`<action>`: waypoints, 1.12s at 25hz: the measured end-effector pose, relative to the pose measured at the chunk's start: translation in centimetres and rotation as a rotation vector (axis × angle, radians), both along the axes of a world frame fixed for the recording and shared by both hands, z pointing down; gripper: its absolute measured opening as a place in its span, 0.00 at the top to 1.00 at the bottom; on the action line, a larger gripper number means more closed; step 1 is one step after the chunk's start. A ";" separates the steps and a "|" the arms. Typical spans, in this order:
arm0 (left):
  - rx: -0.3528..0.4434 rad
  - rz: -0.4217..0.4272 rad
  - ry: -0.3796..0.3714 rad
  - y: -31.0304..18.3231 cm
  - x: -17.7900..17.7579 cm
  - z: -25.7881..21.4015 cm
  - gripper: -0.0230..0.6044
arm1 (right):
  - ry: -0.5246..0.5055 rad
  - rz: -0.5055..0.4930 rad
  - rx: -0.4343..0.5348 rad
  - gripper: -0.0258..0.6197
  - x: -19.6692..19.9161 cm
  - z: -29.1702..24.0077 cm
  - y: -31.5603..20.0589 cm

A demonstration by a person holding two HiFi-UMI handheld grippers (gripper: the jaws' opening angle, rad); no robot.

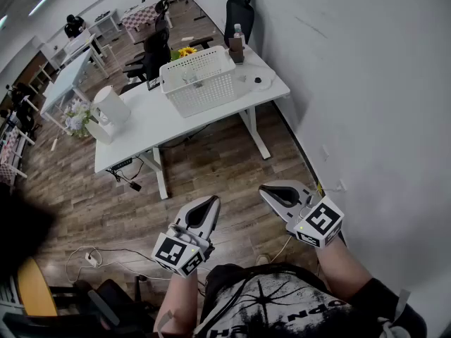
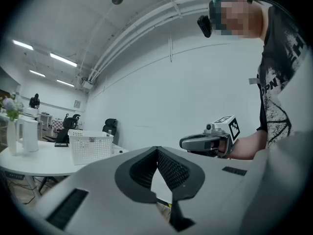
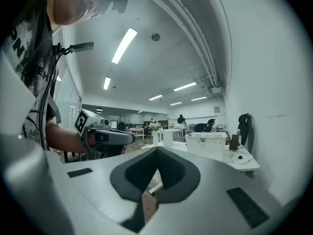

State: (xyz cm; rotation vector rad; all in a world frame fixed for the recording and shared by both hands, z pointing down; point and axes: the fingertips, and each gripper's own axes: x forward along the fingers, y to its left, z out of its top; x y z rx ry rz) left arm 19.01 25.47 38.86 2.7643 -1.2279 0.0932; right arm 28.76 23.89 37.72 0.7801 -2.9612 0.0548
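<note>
Well short of the white desk [image 1: 151,122], your left gripper [image 1: 211,201] and right gripper [image 1: 266,191] grip nothing, jaws pressed together; hold the 2 level and steady.

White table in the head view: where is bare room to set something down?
Bare top lies between the white jug and the basket, along the near edge of the table. The far right end is crowded: bottle, small round item.

Open-plan office/lab: white desks [image 1: 151,122], office chairs [image 1: 238,9], strip lights [image 3: 123,45], wood floor [image 1: 211,164] w/ cables.
</note>
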 end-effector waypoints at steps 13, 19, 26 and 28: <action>-0.002 0.004 -0.002 1.5 0.7 -0.3 0.95 | -0.013 0.003 -0.006 0.93 0.5 -0.5 1.5; 0.000 0.004 -0.011 1.1 1.0 -0.4 0.95 | -0.061 -0.008 -0.041 0.92 0.6 -0.6 1.0; -0.015 0.008 -0.021 1.0 1.6 0.1 0.95 | -0.066 -0.013 -0.050 0.92 0.6 -0.2 0.9; -0.018 0.007 -0.023 0.9 1.6 0.2 0.95 | -0.073 -0.018 -0.054 0.92 0.6 -0.1 0.7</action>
